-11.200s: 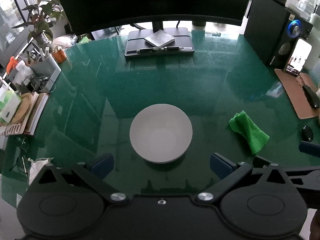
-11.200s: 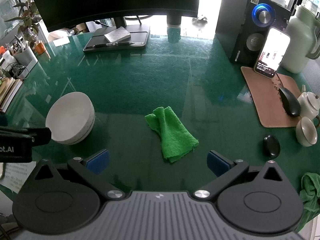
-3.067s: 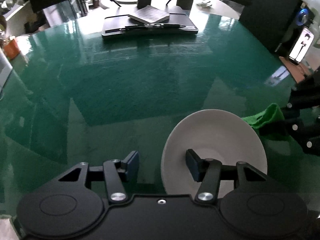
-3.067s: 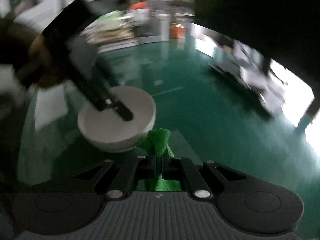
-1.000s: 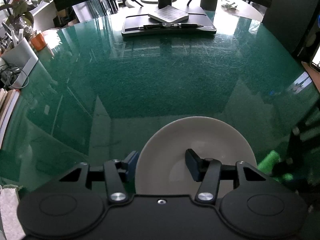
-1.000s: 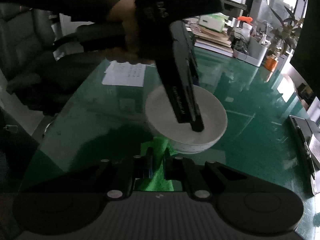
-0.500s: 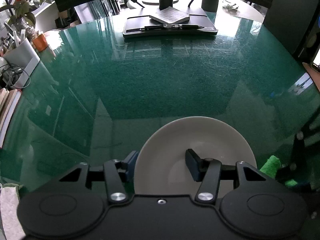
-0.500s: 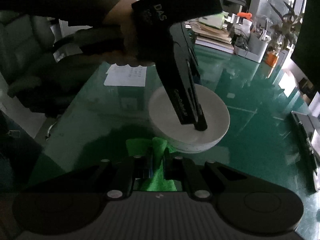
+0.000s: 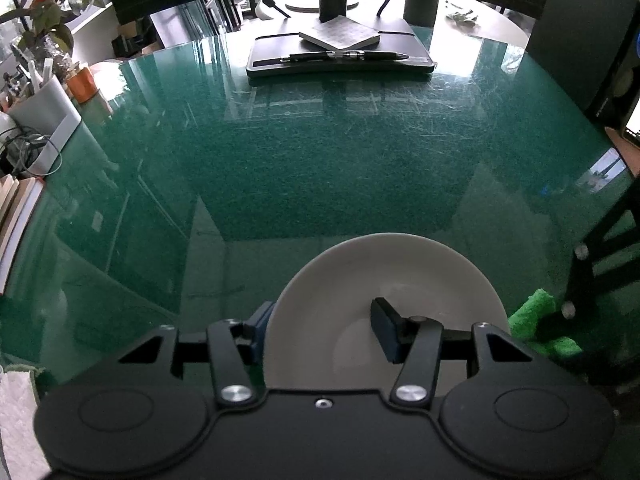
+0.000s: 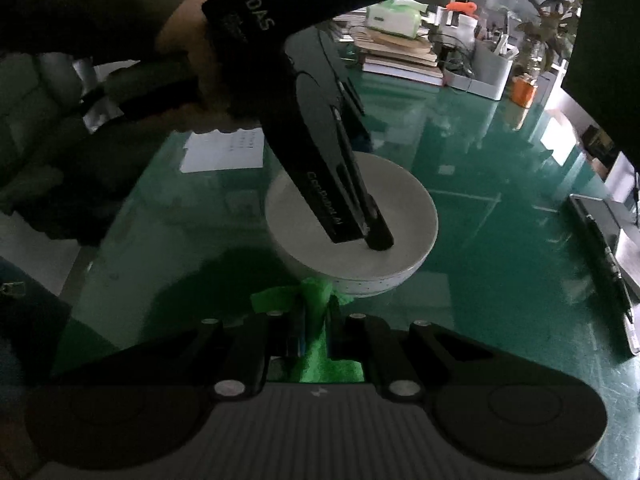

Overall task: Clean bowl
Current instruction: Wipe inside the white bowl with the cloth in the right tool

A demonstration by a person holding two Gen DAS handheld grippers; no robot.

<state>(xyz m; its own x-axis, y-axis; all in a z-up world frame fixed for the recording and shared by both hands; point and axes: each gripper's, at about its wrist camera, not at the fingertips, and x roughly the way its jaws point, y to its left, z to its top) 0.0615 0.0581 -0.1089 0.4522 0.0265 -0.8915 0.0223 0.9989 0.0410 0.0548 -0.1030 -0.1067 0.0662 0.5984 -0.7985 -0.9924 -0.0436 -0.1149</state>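
Observation:
A white bowl [image 9: 384, 280] stands on the green glass table [image 9: 320, 168]. My left gripper [image 9: 320, 332] is shut on the bowl's near rim, one finger inside and one outside; it also shows in the right wrist view [image 10: 376, 236], reaching into the bowl [image 10: 404, 200]. My right gripper [image 10: 318, 336] is shut on a green cloth [image 10: 312, 300] and holds it just beside the bowl's outer wall. The cloth also shows in the left wrist view [image 9: 536, 316], right of the bowl.
A black tray with a notebook and pen [image 9: 340, 52] lies at the table's far edge under a monitor. A desk organiser and plant [image 9: 44, 100] stand at the left. A paper sheet [image 10: 224, 152] lies beyond the bowl in the right wrist view.
My right gripper has carried the green cloth closer to the bowl's side. My left gripper keeps its hold on the rim; the bowl has hardly moved.

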